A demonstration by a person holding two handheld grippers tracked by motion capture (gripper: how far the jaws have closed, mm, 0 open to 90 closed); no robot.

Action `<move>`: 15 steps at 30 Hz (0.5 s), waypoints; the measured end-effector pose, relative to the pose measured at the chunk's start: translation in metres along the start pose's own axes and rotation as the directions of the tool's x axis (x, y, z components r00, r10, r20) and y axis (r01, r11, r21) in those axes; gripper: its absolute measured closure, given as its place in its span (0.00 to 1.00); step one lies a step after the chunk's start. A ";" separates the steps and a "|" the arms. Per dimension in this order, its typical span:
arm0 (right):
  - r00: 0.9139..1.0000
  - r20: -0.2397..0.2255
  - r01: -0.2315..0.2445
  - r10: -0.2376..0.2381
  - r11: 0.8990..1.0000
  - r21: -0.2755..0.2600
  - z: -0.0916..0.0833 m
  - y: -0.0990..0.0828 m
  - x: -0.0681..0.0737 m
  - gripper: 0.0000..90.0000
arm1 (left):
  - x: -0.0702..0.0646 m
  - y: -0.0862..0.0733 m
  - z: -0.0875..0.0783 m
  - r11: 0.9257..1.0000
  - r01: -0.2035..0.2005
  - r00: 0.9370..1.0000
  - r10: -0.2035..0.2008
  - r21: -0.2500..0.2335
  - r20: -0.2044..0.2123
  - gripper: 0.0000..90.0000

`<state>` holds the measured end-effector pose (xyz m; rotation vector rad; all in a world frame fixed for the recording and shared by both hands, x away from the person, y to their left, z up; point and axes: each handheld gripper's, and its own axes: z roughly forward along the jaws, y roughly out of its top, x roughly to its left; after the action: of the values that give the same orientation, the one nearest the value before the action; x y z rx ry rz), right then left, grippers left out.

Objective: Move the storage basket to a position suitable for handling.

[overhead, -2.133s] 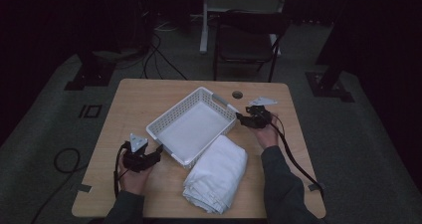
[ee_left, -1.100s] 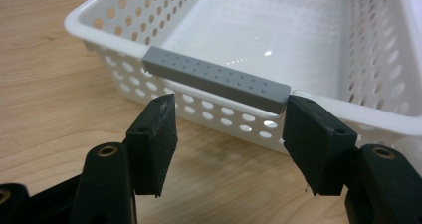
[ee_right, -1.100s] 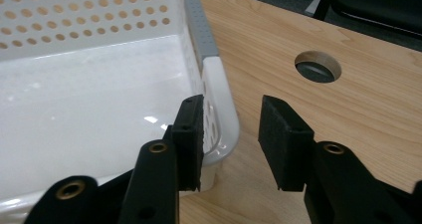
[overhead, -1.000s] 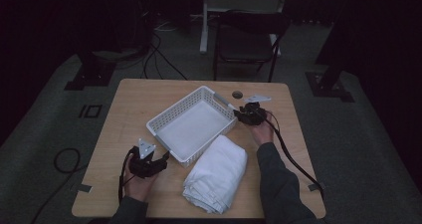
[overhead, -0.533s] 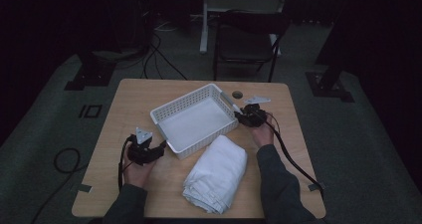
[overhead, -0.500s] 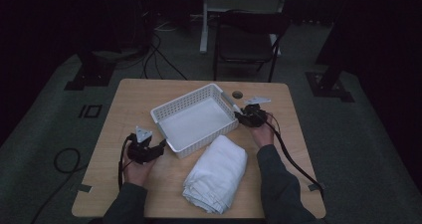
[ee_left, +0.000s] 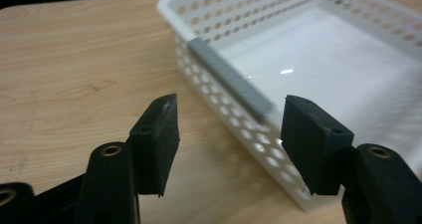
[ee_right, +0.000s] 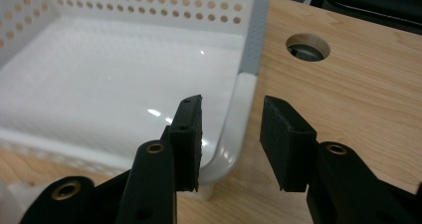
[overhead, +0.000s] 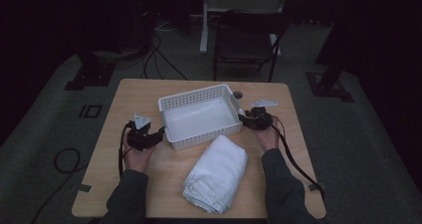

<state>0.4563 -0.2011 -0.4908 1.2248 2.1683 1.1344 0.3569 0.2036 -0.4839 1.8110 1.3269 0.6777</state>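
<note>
On a pale wooden table [overhead: 129,97], a white perforated plastic basket [overhead: 199,116] sat empty near the middle, turned slightly askew, with a folded white cloth [overhead: 217,173] lying just in front of it. The basket looked light and fairly stiff, though its thin holed walls would likely flex under a hard squeeze; the smooth plastic could slip, so the rolled rim at opposite ends seemed the surest place to take hold. The right gripper [ee_right: 231,134] straddled that rim at the basket's right end, one jaw inside and one outside; its jaws had just been opening, and the pads stood clear of the wall. The left gripper [ee_left: 231,134] hung just off the basket's near left corner, jaws apart with nothing between them, the rim and a grey strip [ee_left: 231,79] along it lying just ahead. Both forearms reached in from the near edge, hands low and level over the tabletop.
</note>
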 end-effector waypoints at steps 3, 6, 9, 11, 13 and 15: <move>1.000 0.005 -0.009 0.009 1.000 0.000 0.002 0.002 -0.001 0.66 | -0.006 -0.005 -0.007 1.000 -0.006 0.999 0.006 0.001 0.035 0.42; 1.000 0.007 -0.005 0.005 1.000 0.001 0.004 0.003 0.000 0.66 | -0.011 -0.011 -0.009 1.000 -0.010 0.999 0.009 0.012 0.054 0.41; 1.000 0.009 -0.006 0.006 1.000 0.002 0.007 0.005 0.002 0.66 | -0.015 -0.014 -0.010 0.999 -0.024 0.998 0.023 0.021 0.062 0.41; 1.000 0.007 -0.009 0.009 1.000 0.003 0.008 0.007 0.003 0.66 | -0.016 -0.015 -0.011 0.999 -0.037 0.997 0.035 0.027 0.069 0.41; 1.000 0.006 -0.008 0.008 1.000 0.004 0.009 0.008 0.003 0.67 | -0.017 -0.016 -0.011 0.998 -0.047 0.996 0.044 0.029 0.073 0.41; 1.000 0.014 -0.009 0.009 1.000 0.010 0.011 0.008 0.002 0.67 | -0.018 -0.017 -0.011 0.998 -0.048 0.996 0.045 0.032 0.079 0.41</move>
<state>0.4667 -0.1920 -0.4905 1.2438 2.1633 1.1167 0.3335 0.1925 -0.4916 1.8816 1.2554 0.6059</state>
